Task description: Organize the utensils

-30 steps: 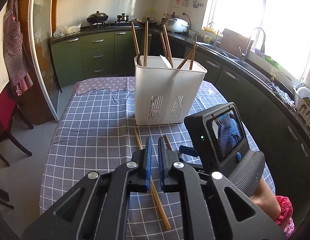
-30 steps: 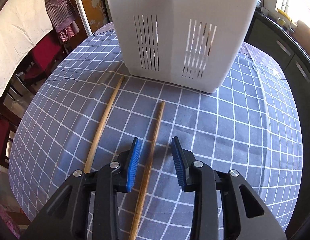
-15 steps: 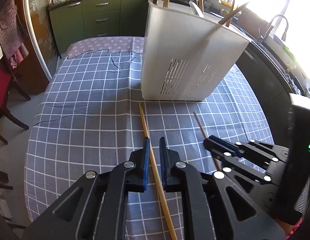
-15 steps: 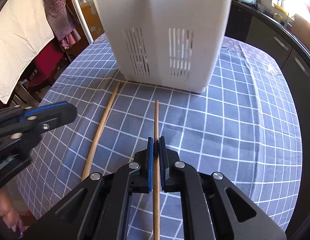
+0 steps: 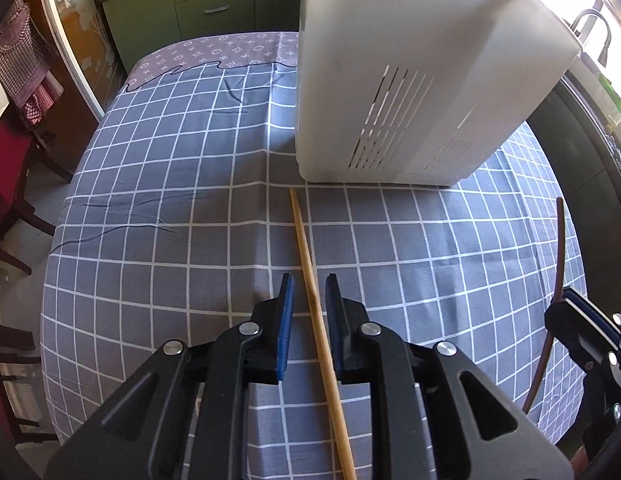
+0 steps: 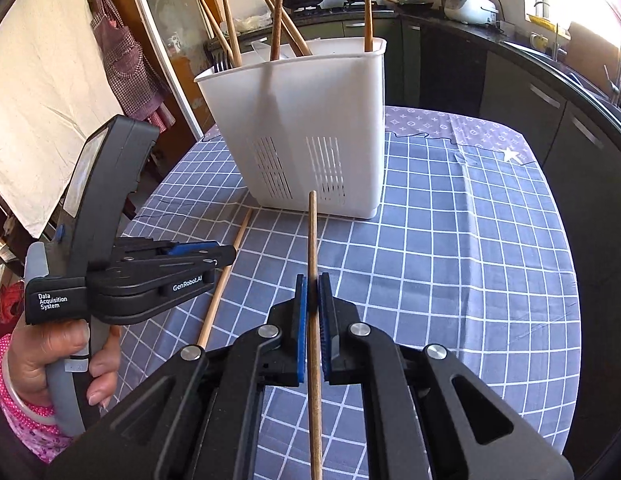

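Pick-up step: left gripper (image 5: 308, 312) is straddling the light chopstick (image 5: 316, 320) lying on the checked cloth (image 5: 150, 200), jaws opening, pads spread and not touching it; next it needs to close on the stick. The stick is running toward 12 o'clock, tip just short of the white bin (image 5: 410, 80). Right gripper (image 6: 312, 316) is pinching the dark chopstick (image 6: 312, 240), tip pointing at the bin at 12; next, dropping it in.

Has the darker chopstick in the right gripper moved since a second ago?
Yes. The darker chopstick, clamped in the right gripper, has lifted off the checked tablecloth.
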Tool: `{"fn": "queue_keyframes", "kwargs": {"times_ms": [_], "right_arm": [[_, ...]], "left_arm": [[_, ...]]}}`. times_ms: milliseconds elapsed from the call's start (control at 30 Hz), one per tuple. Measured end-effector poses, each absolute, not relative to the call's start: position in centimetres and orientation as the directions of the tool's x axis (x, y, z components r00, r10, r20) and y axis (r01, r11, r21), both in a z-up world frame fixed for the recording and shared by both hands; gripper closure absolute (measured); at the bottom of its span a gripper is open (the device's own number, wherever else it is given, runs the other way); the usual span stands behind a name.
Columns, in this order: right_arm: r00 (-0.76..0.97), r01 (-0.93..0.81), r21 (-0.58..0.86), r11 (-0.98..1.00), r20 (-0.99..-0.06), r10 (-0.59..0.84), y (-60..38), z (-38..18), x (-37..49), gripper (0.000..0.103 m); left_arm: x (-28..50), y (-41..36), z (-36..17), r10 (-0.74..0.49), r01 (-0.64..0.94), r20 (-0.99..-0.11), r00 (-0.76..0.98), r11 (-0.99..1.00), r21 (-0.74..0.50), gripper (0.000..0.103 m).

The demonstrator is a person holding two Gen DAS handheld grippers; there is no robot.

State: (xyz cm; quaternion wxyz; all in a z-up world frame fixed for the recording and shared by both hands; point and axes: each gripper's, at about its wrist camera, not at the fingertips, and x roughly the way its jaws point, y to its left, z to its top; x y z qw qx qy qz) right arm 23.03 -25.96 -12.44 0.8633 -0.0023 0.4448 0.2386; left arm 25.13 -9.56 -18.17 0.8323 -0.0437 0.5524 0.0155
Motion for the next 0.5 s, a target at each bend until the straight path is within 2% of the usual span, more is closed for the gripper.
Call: {"fn": "queue_keyframes", "kwargs": {"times_ms": [300, 400, 500], "right_arm": [[0.496, -0.402, 0.231, 0.886, -0.758, 0.423, -26.8, -12.6, 22.8, 0.097], [0.503, -0.401, 0.238, 0.884, -0.750, 0.430, -27.0, -12.3, 22.6, 0.097], [0.514, -0.400, 0.244, 0.883, -0.738, 0.437, -27.5, -11.7, 22.4, 0.097]], "left_arm": [[25.4, -10.2, -18.9, 0.000, -0.073, -0.925, 0.380, 0.997, -0.030, 0.087], [25.5, -10.3, -18.9, 0.004, -0.065, -0.922, 0.386, 0.998, -0.023, 0.096], [25.3, -10.0, -18.5, -0.020, -0.068, -0.919, 0.394, 0.996, -0.051, 0.096]]}}
